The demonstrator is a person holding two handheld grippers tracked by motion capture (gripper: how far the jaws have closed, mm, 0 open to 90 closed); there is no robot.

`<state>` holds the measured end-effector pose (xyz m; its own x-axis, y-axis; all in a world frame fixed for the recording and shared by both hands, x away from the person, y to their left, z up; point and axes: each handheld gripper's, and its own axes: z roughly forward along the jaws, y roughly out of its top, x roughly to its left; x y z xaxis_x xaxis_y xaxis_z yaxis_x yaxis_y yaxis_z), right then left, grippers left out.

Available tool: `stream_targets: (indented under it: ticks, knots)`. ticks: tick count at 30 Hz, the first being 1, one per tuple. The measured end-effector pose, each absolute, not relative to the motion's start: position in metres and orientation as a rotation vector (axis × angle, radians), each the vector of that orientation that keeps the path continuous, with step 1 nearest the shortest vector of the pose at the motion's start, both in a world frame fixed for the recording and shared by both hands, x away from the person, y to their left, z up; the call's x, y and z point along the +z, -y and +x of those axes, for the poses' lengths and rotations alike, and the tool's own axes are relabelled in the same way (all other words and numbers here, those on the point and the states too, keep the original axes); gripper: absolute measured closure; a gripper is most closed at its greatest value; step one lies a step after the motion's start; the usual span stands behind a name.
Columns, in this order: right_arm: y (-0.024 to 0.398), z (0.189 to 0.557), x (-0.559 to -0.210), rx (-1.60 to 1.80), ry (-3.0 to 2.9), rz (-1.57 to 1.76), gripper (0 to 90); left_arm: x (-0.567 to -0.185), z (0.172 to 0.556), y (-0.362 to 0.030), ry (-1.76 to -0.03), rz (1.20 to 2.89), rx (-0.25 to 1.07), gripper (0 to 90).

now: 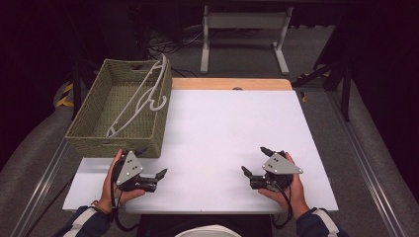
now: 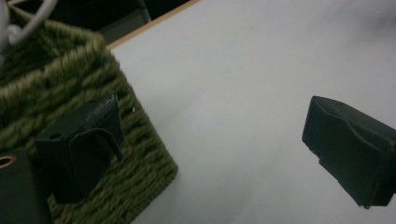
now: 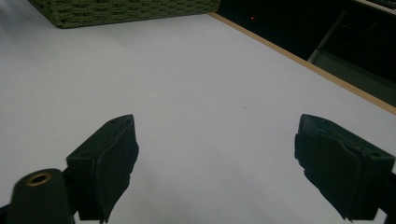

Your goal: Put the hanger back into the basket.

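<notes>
On the white table top (image 1: 217, 128) you rest both grippers near your own edge, well apart from each other. Your left gripper (image 1: 152, 162) lies just beside the front right corner of the green woven basket (image 1: 89, 140), and its jaws are spread wide with nothing between them. From the left gripper view you see this more closely: one jaw stands in front of the basket wall (image 2: 140, 177), very near it, but I cannot tell if it touches; the other jaw is over bare table. Your right gripper (image 1: 253, 160) is also released, its jaws far apart and holding nothing, with only the white surface (image 3: 210, 93) between them in the right gripper view.

The white clothes hanger (image 1: 143, 96) is inside the basket at the far left of the table. It leans tilted, with its upper end resting on the right rim of the basket near the far corner and its lower end down in the basket. Both grippers are apart from the hanger. A wooden strip (image 1: 232, 84) runs along the far edge of the table.
</notes>
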<state>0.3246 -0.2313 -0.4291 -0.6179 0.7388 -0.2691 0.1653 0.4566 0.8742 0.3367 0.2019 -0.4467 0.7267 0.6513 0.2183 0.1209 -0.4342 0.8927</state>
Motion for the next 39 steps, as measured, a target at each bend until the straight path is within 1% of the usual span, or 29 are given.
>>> stream_targets:
  ticks: [2,3,8,14,19,39]
  knots:
    - [0.2316,0.3243,-0.4298,1.137,-2.063,0.751,14.0,-0.4502,0.3368,-0.2041,-0.604,1.963,0.669,5.8]
    - [0.2334,0.3242,-0.4322,1.133,-2.065,0.75,14.1,-0.4523,0.3366,-0.2065,-0.609,1.982,0.685,5.9]
    - [0.2373,0.3272,-0.434,1.136,-2.064,0.767,14.1,-0.4539,0.3381,-0.2097,-0.636,1.967,0.665,5.9]
    - [0.2371,0.3258,-0.435,1.121,-2.071,0.742,14.2,-0.4529,0.3355,-0.207,-0.617,1.982,0.688,5.7]
    - [0.2385,0.3276,-0.4356,1.122,-2.074,0.747,14.3,-0.4504,0.3347,-0.2074,-0.62,1.964,0.706,5.6]
    - [0.2392,0.3285,-0.4345,1.107,-2.044,0.765,13.8,-0.4501,0.3335,-0.2063,-0.603,1.965,0.677,5.3]
